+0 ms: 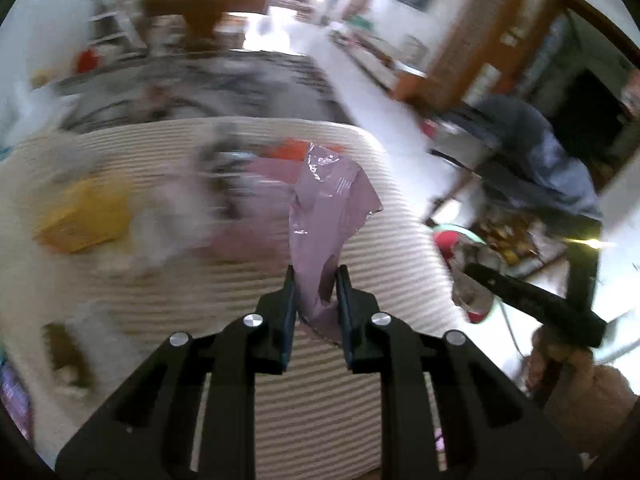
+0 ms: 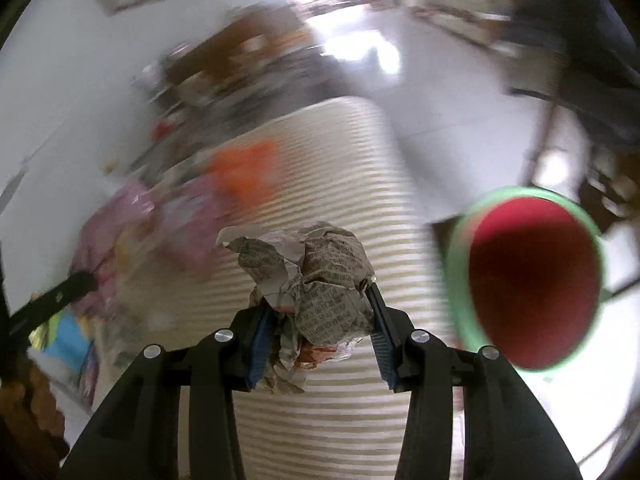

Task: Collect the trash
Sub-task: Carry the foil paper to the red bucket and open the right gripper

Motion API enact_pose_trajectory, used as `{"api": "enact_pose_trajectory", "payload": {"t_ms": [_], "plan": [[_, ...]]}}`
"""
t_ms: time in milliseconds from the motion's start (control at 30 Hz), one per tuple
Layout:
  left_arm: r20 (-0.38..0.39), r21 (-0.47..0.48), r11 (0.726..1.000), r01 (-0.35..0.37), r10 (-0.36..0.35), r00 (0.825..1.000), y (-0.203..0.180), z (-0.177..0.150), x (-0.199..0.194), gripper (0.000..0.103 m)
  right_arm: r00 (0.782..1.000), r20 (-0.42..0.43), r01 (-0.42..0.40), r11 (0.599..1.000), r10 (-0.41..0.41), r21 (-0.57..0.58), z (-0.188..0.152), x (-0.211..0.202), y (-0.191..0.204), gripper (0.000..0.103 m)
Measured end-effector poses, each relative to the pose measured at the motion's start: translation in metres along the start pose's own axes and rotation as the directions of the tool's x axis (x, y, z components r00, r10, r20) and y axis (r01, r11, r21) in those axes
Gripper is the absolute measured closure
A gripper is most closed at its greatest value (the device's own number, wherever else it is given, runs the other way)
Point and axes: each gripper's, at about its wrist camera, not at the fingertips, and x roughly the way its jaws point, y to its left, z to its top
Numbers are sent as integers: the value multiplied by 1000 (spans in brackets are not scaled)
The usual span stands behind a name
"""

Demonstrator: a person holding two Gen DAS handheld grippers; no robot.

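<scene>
Striped matting lies below me. My left gripper pinches a limp, slippery pink plastic wrapper; my right gripper clamps a light crumpled newspaper ball near the red-lined bin.

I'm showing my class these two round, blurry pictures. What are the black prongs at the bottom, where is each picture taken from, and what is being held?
Each picture comes from a camera mounted on a hand-held claw, looking along its two fingers. The left claw pinches a pink plastic wrapper. The right claw grips a crumpled newspaper ball. Below lies a striped mat with more blurred litter. Beside it stands a red bin with a green rim. The blur shows motion.
</scene>
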Motion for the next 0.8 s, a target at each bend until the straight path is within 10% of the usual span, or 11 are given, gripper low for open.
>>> {"api": "enact_pose_trajectory", "payload": {"t_ms": [333,700,800], "plan": [[-134,215,951,224,-198,971,-144,20,94,85,980,81,157,954,-182,255,2,-28,-116,24],[-326,339,867,364,-255,911,-250,3,177,84,946,119,227,878,-302,420,-31,-79,-176,24],[-328,360,863,354,-238,914,-259,-1,181,46,943,122,226,868,-308,443,-36,-85,-182,24]]}}
